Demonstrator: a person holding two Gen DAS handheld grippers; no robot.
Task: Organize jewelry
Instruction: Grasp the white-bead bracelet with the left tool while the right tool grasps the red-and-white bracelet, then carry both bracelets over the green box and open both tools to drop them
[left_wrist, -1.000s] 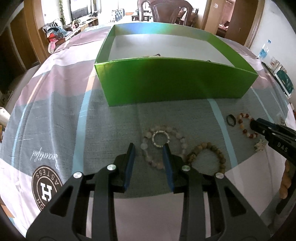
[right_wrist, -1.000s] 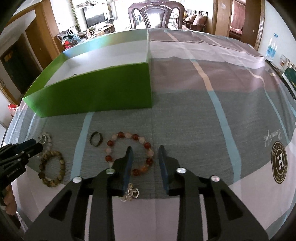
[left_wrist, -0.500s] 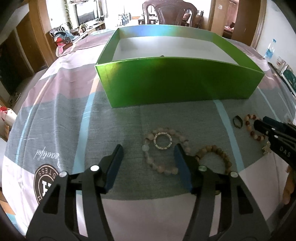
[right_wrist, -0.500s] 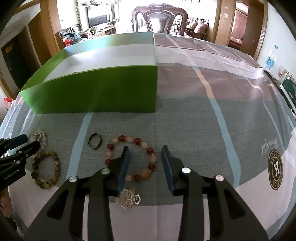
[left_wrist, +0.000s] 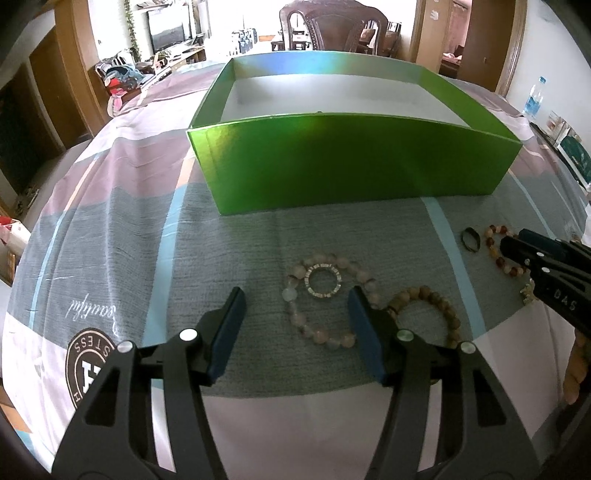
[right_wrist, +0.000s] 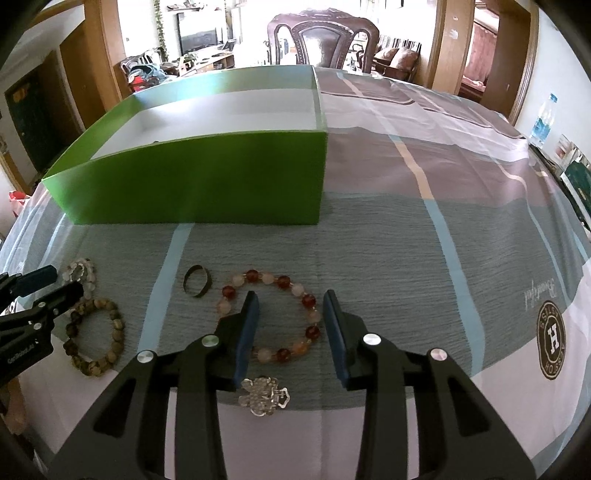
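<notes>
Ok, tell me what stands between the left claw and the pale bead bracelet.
Nothing visible does. The left claw, jaws just opened, hangs right over the pale bead bracelet; only the small sparkly ring lies inside its loop. On the way to the green box stands its near wall.

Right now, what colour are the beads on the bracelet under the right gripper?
Alternating dark red and pale pink beads on the bracelet; clearest in the right wrist view.

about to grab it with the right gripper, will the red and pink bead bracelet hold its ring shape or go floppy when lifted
The red and pink bead bracelet looks strung from separate round beads, so it will probably sag into a drooping loop. The glossy beads may slip between flat pads. If dropped, it would likely stay put, not roll.
</notes>
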